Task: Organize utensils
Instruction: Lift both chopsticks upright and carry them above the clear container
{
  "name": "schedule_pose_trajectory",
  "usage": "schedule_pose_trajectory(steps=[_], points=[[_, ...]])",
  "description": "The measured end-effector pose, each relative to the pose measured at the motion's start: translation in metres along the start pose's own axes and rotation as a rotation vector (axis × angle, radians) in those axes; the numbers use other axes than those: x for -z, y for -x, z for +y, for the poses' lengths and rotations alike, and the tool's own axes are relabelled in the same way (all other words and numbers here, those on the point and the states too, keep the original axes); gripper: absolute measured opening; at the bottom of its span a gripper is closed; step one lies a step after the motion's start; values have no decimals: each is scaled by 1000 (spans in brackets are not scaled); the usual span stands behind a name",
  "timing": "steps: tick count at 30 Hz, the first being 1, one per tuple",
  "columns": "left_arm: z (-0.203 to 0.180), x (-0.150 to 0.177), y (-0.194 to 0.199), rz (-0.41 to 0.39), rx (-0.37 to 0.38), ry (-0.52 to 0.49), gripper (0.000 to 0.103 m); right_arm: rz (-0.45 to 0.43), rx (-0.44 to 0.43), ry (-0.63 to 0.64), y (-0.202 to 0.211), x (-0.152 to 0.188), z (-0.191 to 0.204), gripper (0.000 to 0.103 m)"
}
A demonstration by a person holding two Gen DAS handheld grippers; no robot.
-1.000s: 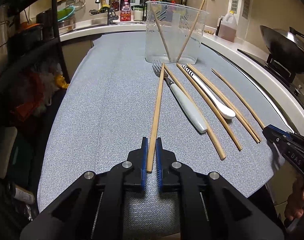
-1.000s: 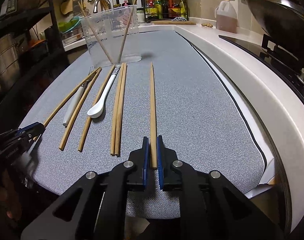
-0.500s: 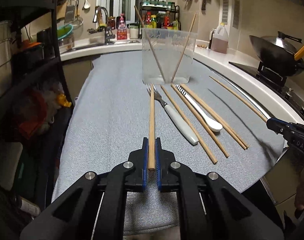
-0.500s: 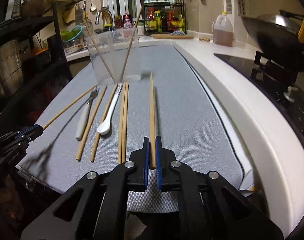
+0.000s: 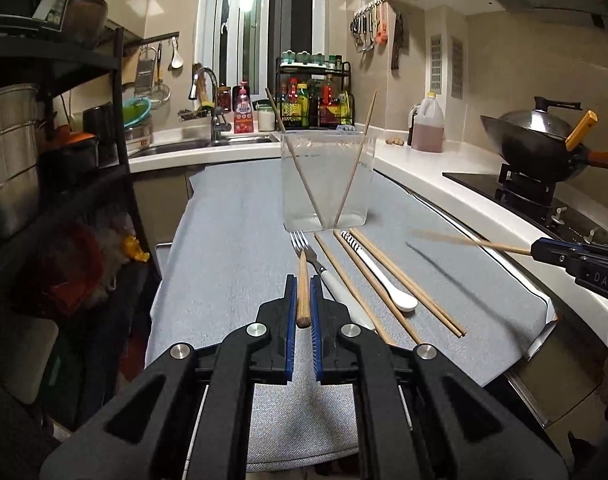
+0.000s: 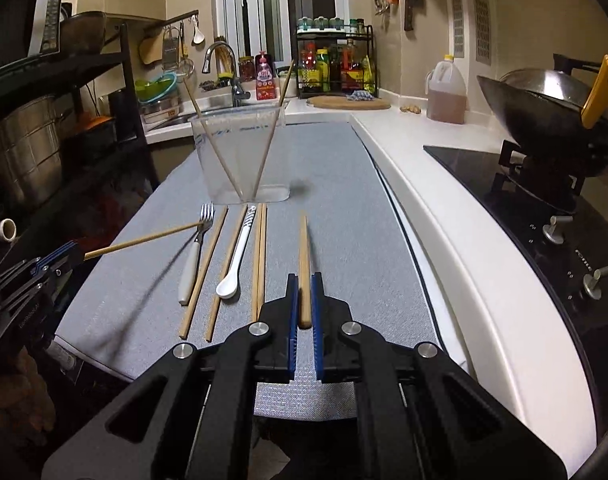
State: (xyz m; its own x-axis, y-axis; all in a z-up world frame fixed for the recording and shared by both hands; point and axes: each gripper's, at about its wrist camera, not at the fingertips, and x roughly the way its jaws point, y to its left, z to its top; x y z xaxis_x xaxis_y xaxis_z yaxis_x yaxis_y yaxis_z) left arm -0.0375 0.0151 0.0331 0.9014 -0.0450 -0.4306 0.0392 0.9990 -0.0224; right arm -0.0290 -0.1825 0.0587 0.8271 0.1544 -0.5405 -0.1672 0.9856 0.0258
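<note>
My left gripper is shut on a wooden chopstick and holds it above the grey mat, pointing at the clear plastic container. The container holds two chopsticks. My right gripper is shut on another chopstick, also lifted. Each gripper shows in the other view, the right gripper at the right and the left gripper at the left. On the mat lie a white-handled fork, a white spoon and several chopsticks.
A wok sits on the stove at the right. A white counter edge borders the mat. A black shelf rack with pots stands at the left. The sink and a bottle rack are behind.
Both grippers have lifted their chopsticks off the mat and tilted up. The view now shows more of the kitchen wall.
</note>
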Motion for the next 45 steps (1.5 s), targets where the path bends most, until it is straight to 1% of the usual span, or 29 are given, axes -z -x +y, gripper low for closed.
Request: schedule_pose_trajectory(steps=[3, 6, 12, 16, 19, 21, 26, 30, 32, 36, 41, 45], points=[[1, -7, 3, -20, -5, 6, 6, -31, -1, 1, 6, -8, -2, 6], [3, -15, 6, -33, -1, 4, 6, -42, -3, 3, 8, -14, -3, 6], [13, -57, 9, -92, 10, 6, 6, -100, -15, 6, 19, -53, -5, 7], [23, -88, 4, -102, 25, 27, 6, -135, -26, 11, 22, -81, -6, 7], [31, -109, -4, -82, 52, 49, 6, -131, -45, 10, 20, -98, -3, 7], [34, -121, -10, -53, 60, 47, 6, -119, -46, 16, 16, -109, -1, 7], [42, -139, -21, 33, 89, 86, 6, -42, -71, 0, 2, -133, 3, 7], [45, -152, -28, 78, 91, 79, 6, 0, -76, -23, -10, -151, 4, 7], [46, -160, -31, 88, 88, 71, 6, 12, -73, -18, -16, -158, 5, 7], [46, -174, -37, 105, 98, 59, 6, 20, -93, -11, -22, -172, 9, 7], [48, -192, -46, 125, 116, 63, 6, 15, -114, -14, -29, -190, 11, 7], [51, -213, -52, 129, 130, 72, 6, 1, -145, -20, -31, -213, 13, 7]])
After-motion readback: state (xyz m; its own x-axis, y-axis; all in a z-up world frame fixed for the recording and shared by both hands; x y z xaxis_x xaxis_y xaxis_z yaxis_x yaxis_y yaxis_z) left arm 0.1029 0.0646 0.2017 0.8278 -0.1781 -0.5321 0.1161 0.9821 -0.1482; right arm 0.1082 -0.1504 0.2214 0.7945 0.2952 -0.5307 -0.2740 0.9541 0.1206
